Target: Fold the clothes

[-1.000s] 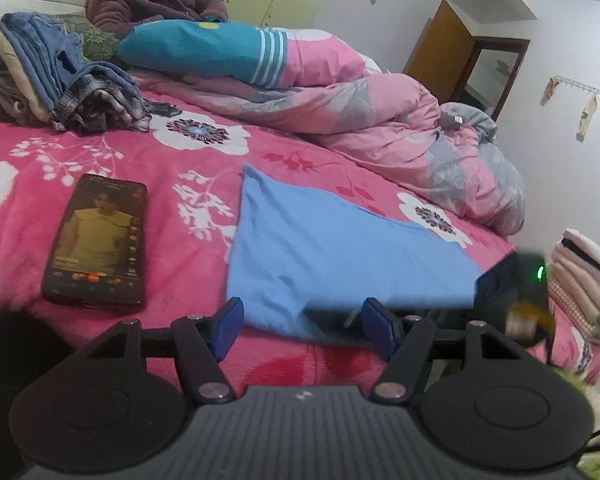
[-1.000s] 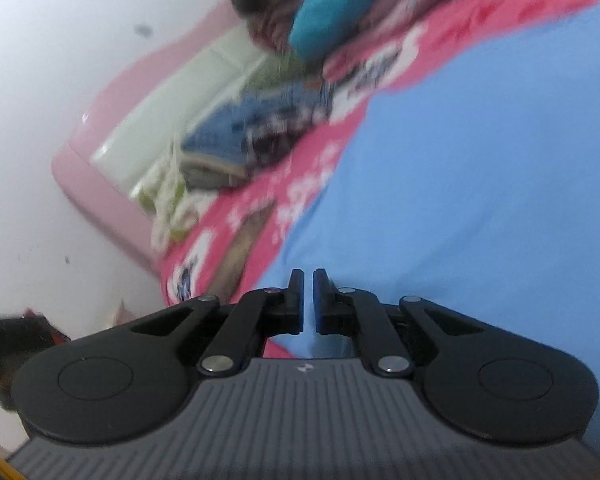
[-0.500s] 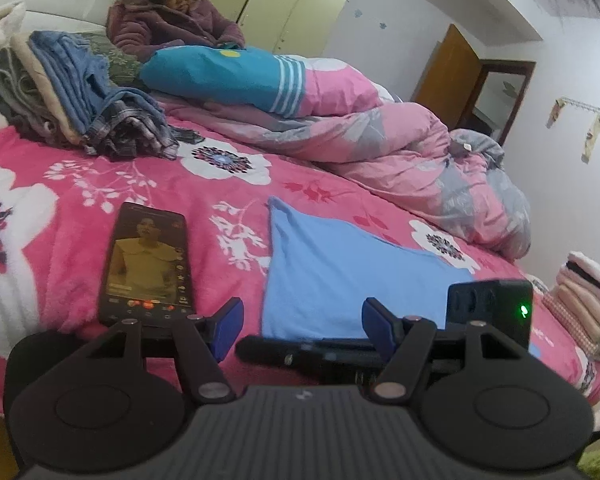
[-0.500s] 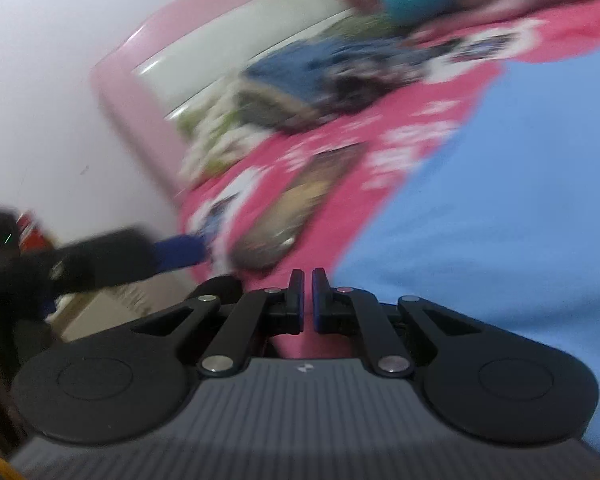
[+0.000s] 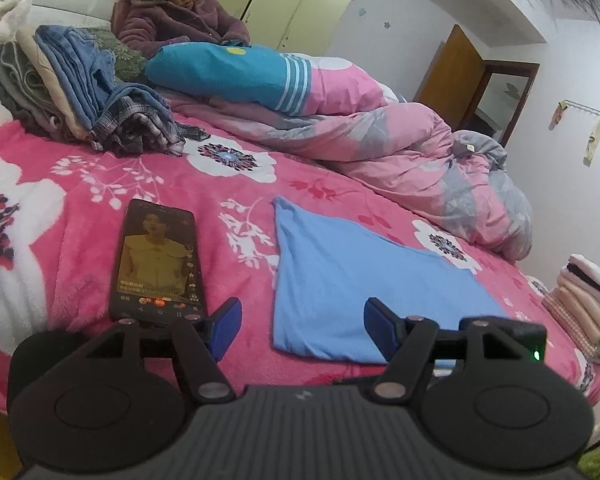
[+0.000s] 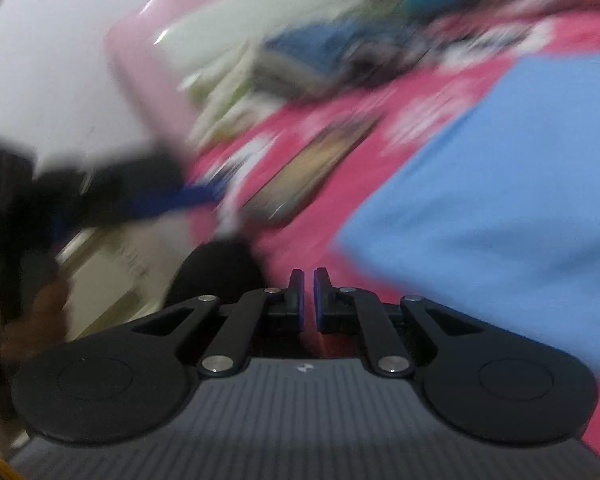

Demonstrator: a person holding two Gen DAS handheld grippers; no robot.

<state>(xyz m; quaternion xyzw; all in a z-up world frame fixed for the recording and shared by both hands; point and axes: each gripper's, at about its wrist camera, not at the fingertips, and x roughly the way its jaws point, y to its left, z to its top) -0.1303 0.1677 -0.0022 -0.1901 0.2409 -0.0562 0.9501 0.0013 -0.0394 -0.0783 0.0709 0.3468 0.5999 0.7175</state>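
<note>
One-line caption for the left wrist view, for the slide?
Open left gripper poised at the near edge of a light blue garment on a pink floral blanket, phone alongside.

The bed (image 5: pixel 80 216) wears a hot-pink blanket with big white flowers and dark centres. On it lies a plain sky-blue garment (image 5: pixel 364 280). The quilt (image 5: pixel 400 160) is pale pink with grey patches, the pillow (image 5: pixel 228 72) turquoise with white stripes. The clothes pile (image 5: pixel 80 92) is denim blue, beige, grey and plaid. Both grippers are black, the left gripper (image 5: pixel 302 330) with royal-blue fingers (image 5: pixel 228 326)
</note>
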